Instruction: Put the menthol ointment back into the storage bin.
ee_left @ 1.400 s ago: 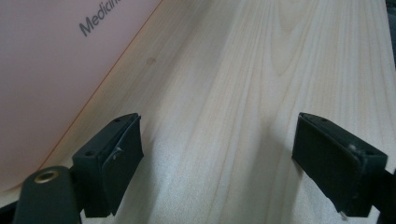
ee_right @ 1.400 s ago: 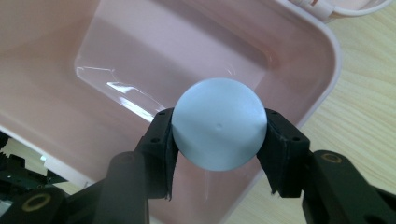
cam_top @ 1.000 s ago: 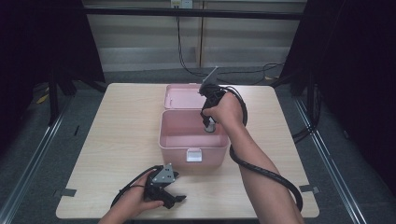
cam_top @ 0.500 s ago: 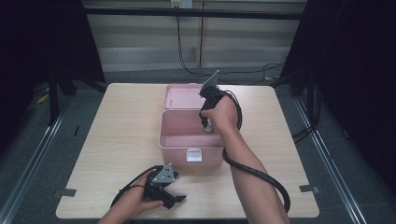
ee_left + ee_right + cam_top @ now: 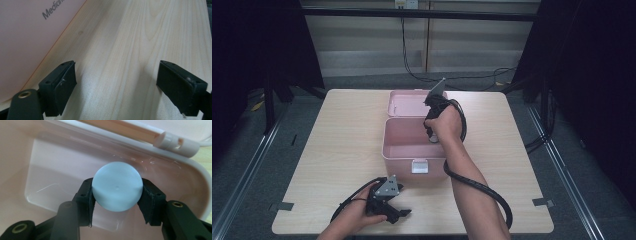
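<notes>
A pink box (image 5: 414, 150) stands open mid-counter (image 5: 337, 130), its lid (image 5: 409, 102) laid back behind it. The right tongs (image 5: 117, 192), clamped on a pale blue round cap (image 5: 117, 186), point down inside the box, forearm reaching across its front wall. The left tongs (image 5: 116, 87) rest on the counter just beside the box, jaws wide apart and empty.

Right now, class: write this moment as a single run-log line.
right tongs: shut on pale blue round object | position: inside open pink box | left tongs: open, on table beside box
</notes>
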Tool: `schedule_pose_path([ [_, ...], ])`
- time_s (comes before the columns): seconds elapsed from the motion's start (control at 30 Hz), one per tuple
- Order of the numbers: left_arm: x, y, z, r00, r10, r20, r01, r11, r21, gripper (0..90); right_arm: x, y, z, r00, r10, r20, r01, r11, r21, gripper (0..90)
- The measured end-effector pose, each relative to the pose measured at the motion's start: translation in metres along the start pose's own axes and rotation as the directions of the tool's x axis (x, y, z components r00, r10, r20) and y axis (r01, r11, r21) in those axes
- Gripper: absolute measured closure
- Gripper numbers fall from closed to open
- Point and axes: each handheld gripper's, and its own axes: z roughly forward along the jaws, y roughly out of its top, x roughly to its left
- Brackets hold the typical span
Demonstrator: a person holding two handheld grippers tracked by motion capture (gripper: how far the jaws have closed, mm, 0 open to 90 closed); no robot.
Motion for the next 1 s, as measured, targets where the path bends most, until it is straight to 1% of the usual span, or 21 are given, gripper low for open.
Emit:
schedule_pose_path([
  [0.07,0.000,0.000,0.000,1.0000,0.000,0.000,0.000,1.0000,0.000,15.4,0.001,0.000,0.005,0.9999,0.016,-0.002,-0.016,1.000,-0.002,50.5],
  [0.3,0.000,0.000,0.000,1.0000,0.000,0.000,0.000,1.0000,0.000,15.3,0.001,0.000,0.013,0.9993,0.034,0.015,-0.034,0.999,-0.012,50.5],
  [0.37,0.000,0.000,0.000,1.0000,0.000,0.000,0.000,1.0000,0.000,15.4,0.000,0.000,0.016,0.9991,0.042,0.004,-0.042,0.999,-0.013,50.5],
  [0.47,0.000,0.000,0.000,1.0000,0.000,0.000,0.000,1.0000,0.000,15.3,0.000,0.000,0.019,0.9991,0.041,0.008,-0.041,0.999,-0.019,50.5],
  [0.53,0.000,0.000,0.000,1.0000,0.002,0.000,-0.002,1.0000,-0.003,15.3,0.000,0.001,0.020,0.9991,0.043,0.000,-0.043,0.999,-0.019,50.5],
  [0.8,0.000,0.000,0.000,1.0000,0.002,0.000,-0.002,1.0000,-0.003,15.3,0.001,0.000,0.026,0.9985,0.053,0.013,-0.053,0.998,-0.031,50.5],
  [0.9,0.000,0.000,0.000,1.0000,0.002,0.000,-0.002,1.0000,-0.003,15.3,0.002,0.000,0.028,0.9982,0.054,0.027,-0.053,0.998,-0.038,50.5],
  [1.0,0.000,0.000,0.000,1.0000,0.002,0.000,-0.002,1.0000,-0.003,15.3,0.002,-0.001,0.029,0.9979,0.060,0.024,-0.059,0.997,-0.044,50.4],
])
